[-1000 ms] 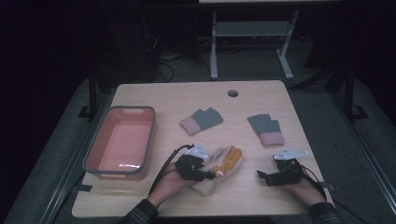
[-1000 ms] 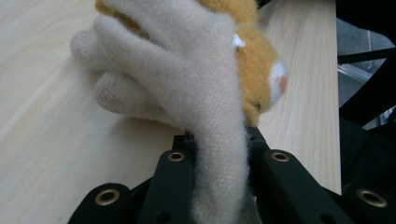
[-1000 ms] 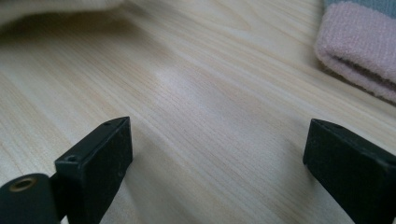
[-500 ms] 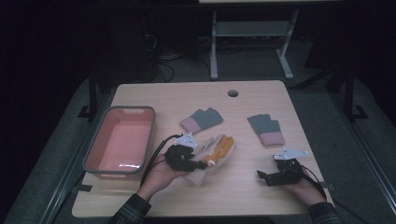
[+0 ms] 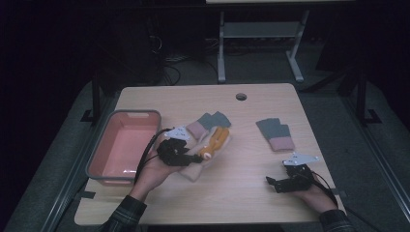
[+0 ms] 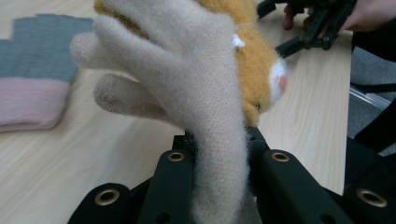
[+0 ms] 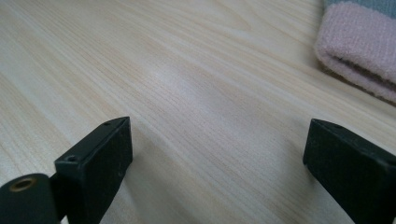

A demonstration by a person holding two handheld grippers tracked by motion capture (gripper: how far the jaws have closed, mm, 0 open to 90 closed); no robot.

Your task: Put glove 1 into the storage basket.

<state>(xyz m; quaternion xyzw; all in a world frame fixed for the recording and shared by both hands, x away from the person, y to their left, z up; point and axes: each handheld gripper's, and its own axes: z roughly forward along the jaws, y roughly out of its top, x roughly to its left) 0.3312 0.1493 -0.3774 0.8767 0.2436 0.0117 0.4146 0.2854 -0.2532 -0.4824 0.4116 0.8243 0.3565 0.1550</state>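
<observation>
Cream glove (image 6: pixel 187 84) was clamped in the left tool (image 5: pixel 191 157) and had been carried leftward — toward the pink bin (image 5: pixel 99 166), likely its destination. Right tool (image 5: pixel 278 183) rested on the table (image 5: pixel 241 203), jaws wide and empty.

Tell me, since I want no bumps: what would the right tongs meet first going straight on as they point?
Likely nothing soon: the open right tongs face bare table. The pink glove cuff lies off to one side, though depth is unclear.
</observation>
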